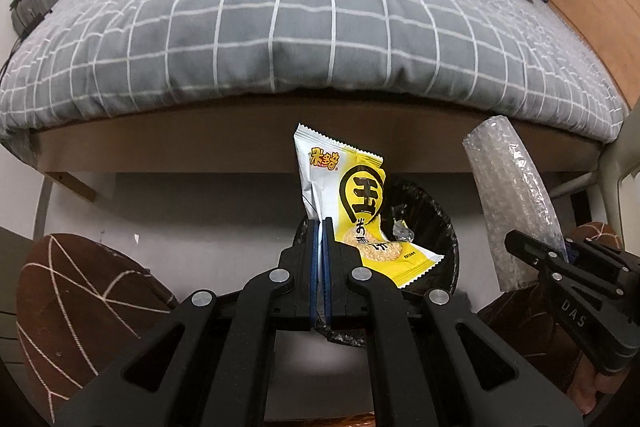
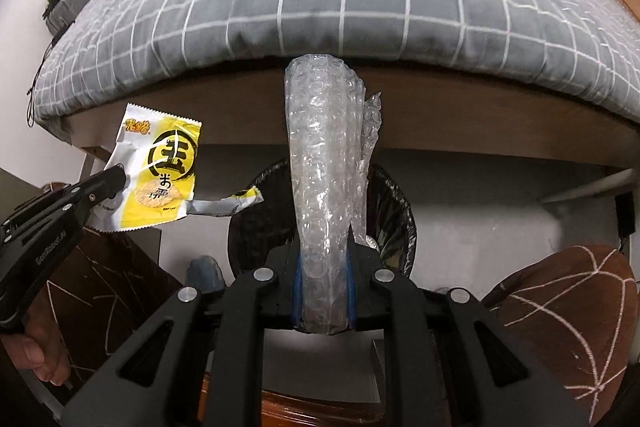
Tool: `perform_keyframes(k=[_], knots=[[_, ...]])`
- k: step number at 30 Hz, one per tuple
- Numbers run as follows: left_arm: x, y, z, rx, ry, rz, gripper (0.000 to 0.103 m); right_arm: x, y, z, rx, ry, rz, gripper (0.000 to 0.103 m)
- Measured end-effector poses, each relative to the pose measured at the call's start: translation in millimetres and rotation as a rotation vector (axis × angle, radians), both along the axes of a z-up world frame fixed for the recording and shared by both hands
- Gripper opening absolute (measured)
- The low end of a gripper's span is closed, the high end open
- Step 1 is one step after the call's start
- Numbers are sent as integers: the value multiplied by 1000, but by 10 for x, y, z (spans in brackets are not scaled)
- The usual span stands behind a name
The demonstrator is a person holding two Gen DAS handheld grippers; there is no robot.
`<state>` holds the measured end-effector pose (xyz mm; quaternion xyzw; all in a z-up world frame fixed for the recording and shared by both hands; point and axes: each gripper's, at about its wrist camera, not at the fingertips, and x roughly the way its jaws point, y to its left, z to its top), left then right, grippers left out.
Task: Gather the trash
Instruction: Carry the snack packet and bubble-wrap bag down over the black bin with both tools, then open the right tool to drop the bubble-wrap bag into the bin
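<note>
Two trash items above one black-lined bin point(image 2: 394, 227): left gripper point(image 1: 320, 227) clenches one yellow snack wrapper point(image 1: 352, 203), upright; right gripper point(image 2: 324, 251) grasps one bubble-wrap roll point(image 2: 324, 167), long axis vertical.

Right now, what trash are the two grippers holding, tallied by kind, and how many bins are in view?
Yellow and white snack wrapper, pinched in the left gripper: 1
Roll of clear bubble wrap, clamped in the right gripper: 1
Black-lined trash bin, on the floor below the bed edge: 1
Total: 3 things, 2 of them trash in hand.
</note>
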<state>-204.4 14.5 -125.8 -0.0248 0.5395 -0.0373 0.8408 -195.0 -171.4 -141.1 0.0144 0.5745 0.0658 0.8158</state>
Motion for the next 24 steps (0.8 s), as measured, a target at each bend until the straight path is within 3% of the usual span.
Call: perform_keyframes(k=[13,21,24], knots=[[66,22,-295,10,64,1,1,81,173,-324,-38,78,36,16],[115,-39,-357,8,84,-8,2,112,128,-300,-41,74,33,27],[136,-56,-357,3,83,-11,2,99,109,-248,-49,52,25,41]])
